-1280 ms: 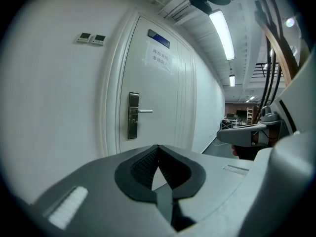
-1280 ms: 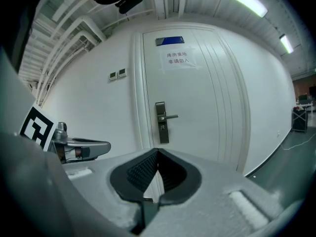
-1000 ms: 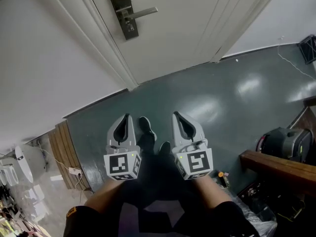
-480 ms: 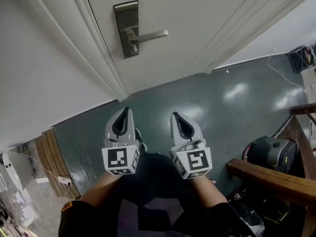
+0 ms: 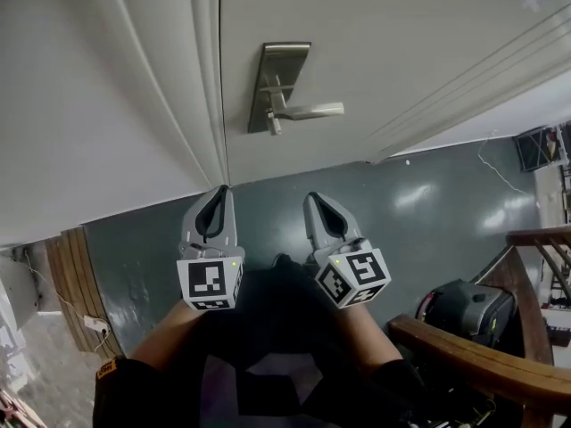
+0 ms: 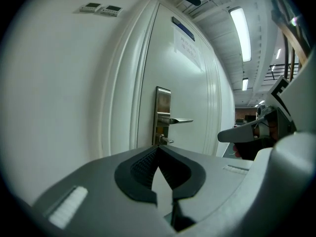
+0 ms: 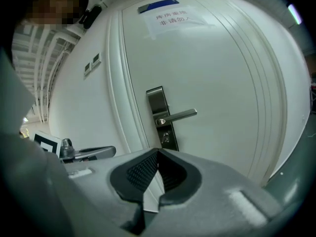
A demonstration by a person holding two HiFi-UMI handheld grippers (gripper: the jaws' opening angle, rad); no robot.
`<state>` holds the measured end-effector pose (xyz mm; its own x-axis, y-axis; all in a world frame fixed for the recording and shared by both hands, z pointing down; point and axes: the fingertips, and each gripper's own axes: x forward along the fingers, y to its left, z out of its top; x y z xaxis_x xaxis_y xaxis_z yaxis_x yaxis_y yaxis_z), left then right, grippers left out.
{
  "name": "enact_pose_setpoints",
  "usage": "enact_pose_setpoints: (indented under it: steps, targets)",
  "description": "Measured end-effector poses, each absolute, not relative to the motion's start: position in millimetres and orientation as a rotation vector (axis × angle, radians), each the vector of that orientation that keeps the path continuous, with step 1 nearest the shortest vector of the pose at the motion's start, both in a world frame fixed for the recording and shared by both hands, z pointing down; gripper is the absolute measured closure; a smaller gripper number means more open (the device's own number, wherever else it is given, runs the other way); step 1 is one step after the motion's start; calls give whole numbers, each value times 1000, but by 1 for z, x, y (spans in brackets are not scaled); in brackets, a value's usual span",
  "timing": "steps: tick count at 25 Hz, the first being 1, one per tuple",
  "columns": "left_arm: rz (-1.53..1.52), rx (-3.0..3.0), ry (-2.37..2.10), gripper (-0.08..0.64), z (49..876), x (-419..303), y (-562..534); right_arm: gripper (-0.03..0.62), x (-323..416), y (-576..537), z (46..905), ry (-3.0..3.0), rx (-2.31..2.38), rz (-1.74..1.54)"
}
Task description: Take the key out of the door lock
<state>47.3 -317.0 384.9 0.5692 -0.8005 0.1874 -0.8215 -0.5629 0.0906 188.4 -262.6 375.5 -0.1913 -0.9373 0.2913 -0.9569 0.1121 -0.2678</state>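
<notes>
A white door carries a steel lock plate [image 5: 278,87] with a lever handle [image 5: 312,111]. Just under the lever a small key [image 5: 273,125] sticks out of the plate; it also shows as the key [image 6: 165,140] in the left gripper view and the key [image 7: 165,138] in the right gripper view. My left gripper [image 5: 219,193] and right gripper [image 5: 313,200] hang side by side, short of the door and below the lock. Both point at the door. Each has its jaws shut with the tips together, left gripper [image 6: 158,147] and right gripper [image 7: 158,151], and nothing between them.
The door frame [image 5: 210,78] and a white wall lie left of the lock. On the dark floor to the right are a black bag [image 5: 459,310] and a wooden rail [image 5: 473,355]. A wooden panel [image 5: 71,275] stands at the left. A paper notice [image 7: 168,18] hangs high on the door.
Both grippers have moved forward toward the door together. The lock plate now looks larger and sits closer above them. The jaws have stayed shut.
</notes>
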Motion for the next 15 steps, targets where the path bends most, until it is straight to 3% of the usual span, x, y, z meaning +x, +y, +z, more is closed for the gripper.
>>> enact_pose_setpoints:
  steps: [10, 12, 15]
  targets:
    - [239, 2521, -1618, 541, 389, 38, -350, 600, 187, -332, 391, -2521, 1717, 912]
    - [243, 2491, -1654, 540, 390, 41, -355, 488, 185, -343, 397, -2565, 1625, 1023]
    - [263, 2455, -1707, 525, 393, 44, -361, 471, 183, -357, 404, -2613, 1520, 1159]
